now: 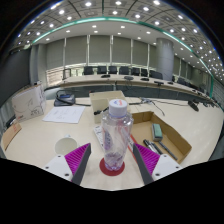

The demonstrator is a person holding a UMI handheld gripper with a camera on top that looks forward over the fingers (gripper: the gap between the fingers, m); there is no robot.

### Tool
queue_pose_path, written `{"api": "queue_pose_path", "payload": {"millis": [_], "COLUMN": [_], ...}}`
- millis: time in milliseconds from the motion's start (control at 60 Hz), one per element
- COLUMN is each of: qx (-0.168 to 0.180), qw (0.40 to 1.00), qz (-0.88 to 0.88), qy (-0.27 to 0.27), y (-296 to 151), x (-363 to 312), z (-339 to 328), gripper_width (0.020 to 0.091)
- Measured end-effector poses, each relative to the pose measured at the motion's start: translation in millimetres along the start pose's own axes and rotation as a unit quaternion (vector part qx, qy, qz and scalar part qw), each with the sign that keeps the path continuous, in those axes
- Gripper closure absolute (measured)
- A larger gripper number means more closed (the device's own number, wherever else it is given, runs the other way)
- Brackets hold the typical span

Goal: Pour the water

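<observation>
The hand-held gripper [113,160] held a clear water bottle [115,133] upright between its fingers [81,160], both pads pressing its sides, above the desk [50,135].

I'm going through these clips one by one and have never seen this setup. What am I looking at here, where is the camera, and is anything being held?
There is no robot arm here: a person carries a hand-held two-finger tool, and the single picture comes from a wide-angle camera mounted on it, looking forward along the fingers. The two fingers show at the bottom, each with a magenta pad on its inner face.

Between them stands a clear plastic water bottle with a white cap, upright, with a red round coaster-like thing under it. The pads sit close at both sides, but I cannot tell whether they press on it.

All this is on a light wooden conference table. Beyond the bottle lie a cardboard box, a sheet of paper and a white cup. Black office chairs line the far side of the room.
</observation>
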State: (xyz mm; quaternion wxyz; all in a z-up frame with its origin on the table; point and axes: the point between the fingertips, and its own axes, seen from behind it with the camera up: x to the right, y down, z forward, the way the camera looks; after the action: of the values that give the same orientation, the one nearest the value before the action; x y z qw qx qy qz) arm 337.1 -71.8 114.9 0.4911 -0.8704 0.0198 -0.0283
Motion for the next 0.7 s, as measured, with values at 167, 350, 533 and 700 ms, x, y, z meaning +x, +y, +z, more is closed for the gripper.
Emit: {"api": "queue_pose_path", "payload": {"millis": [167,350,533,700], "qx": [-0.035,-0.058,-0.065,-0.062], "qw": [0.999,0.997,0.997,0.998], "qz": [0.033,0.037,0.014,0.002], "qy": [0.01,0.019,0.03,0.032], "y": [-10.0,-8.0,3.6,12.1], "x": [-39.1,-94.8,-134.7,-151.7], "z": [-81.4,-170.1,-232.0,-257.5], "gripper_width": [0.0245,0.0244,0.0244,0.0245]}}
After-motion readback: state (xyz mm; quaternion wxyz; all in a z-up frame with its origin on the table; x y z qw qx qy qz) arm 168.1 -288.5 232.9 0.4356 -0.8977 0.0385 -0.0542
